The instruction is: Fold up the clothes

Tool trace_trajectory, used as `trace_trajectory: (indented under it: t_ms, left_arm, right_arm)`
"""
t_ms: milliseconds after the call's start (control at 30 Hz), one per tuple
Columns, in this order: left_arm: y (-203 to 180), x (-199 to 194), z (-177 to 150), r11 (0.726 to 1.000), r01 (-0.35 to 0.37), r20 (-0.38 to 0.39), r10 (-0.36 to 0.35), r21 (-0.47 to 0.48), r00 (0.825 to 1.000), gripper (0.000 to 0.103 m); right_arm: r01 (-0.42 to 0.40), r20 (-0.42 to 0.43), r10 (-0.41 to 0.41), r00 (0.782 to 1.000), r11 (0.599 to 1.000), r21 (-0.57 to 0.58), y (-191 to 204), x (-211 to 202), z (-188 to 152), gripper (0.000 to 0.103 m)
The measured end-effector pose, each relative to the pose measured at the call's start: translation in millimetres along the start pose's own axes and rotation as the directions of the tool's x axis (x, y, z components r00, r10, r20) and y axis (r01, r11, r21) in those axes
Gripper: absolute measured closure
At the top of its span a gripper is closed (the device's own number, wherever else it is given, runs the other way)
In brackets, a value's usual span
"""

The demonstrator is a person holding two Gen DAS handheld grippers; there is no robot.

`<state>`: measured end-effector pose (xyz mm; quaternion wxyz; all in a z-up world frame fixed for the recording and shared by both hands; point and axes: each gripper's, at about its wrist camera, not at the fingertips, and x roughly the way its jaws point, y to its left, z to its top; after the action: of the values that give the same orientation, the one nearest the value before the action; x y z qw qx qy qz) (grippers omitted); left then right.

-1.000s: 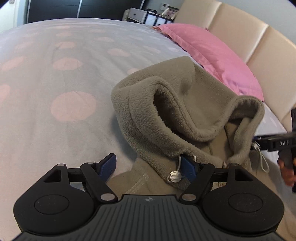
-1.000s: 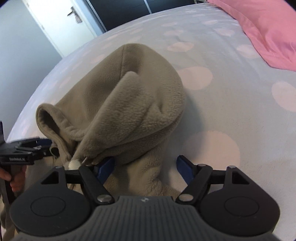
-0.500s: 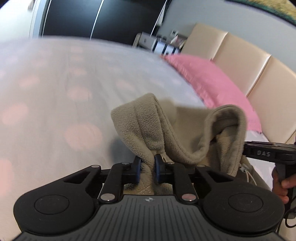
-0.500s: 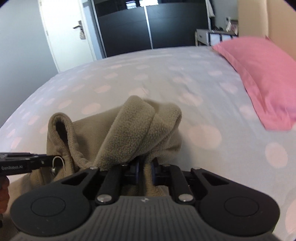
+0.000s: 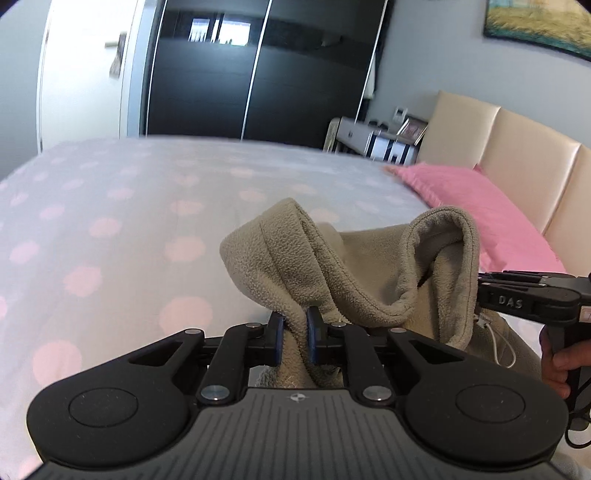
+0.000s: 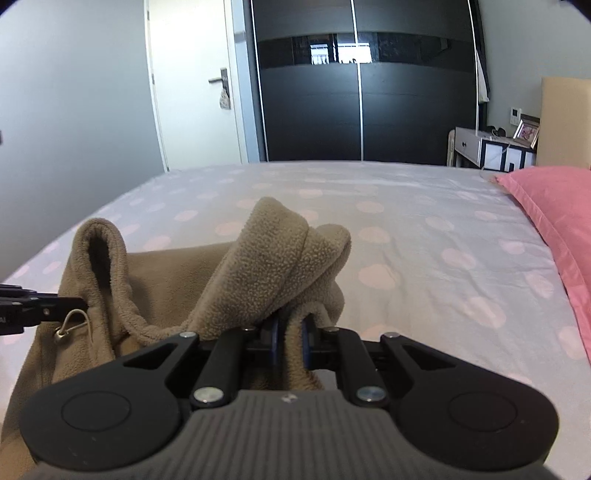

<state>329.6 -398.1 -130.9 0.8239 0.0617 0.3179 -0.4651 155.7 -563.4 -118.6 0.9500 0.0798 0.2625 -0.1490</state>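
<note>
Both tongs, left (image 5: pixel 295 334) and right (image 6: pixel 288 339), are now gripping the fleece hoodie (image 5: pixel 332 266), probably lifting it off the bed (image 5: pixel 129 206) for straightening.

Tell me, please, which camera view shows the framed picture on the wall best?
The left wrist view. Only there does the framed picture appear, cut off at the upper right corner above the headboard. The right wrist view shows none of it, only a small photo frame on the side table.
</note>
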Motion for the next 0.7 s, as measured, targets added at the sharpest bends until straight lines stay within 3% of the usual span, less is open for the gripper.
trace_trajectory:
  t_ms: [133,200,233,300,333,367,500,700]
  left_arm:
    - [3,32,-17,1.000,-0.024,-0.083,0.023,-0.017,0.996,0.089]
    - [7,41,-25,0.998,-0.040,-0.112,0.036,-0.037,0.993,0.088]
    - [9,40,-29,0.999,-0.032,-0.121,0.028,-0.027,0.992,0.083]
    - [13,36,-33,1.000,-0.015,-0.129,0.015,-0.004,0.992,0.065]
    - [15,32,-33,1.000,-0.008,-0.127,0.009,0.008,0.992,0.051]
    - [18,24,-34,1.000,0.002,-0.119,0.000,0.013,0.993,0.044]
    - [33,-8,-39,0.999,0.011,-0.132,-0.007,0.034,0.991,0.041]
    - [63,-67,-70,0.990,-0.073,-0.214,0.098,0.122,0.972,0.041]
  right_arm:
    - [0.039,-0.077,-0.040,0.996,0.999,-0.013,0,26,-20,0.089]
    - [0.053,-0.112,-0.054,0.992,0.998,-0.015,-3,34,-30,0.083]
    - [0.058,-0.123,-0.061,0.991,0.998,-0.026,-4,35,-34,0.080]
    - [0.077,-0.128,-0.083,0.988,0.995,-0.056,-5,34,-38,0.055]
    - [0.085,-0.126,-0.093,0.988,0.994,-0.069,-6,31,-39,0.052]
    - [0.083,-0.124,-0.091,0.988,0.994,-0.069,-9,26,-40,0.050]
    - [0.082,-0.114,-0.088,0.990,0.995,-0.054,-27,-1,-44,0.039]
    - [0.106,-0.156,-0.111,0.981,0.993,-0.042,-68,-69,-65,0.032]
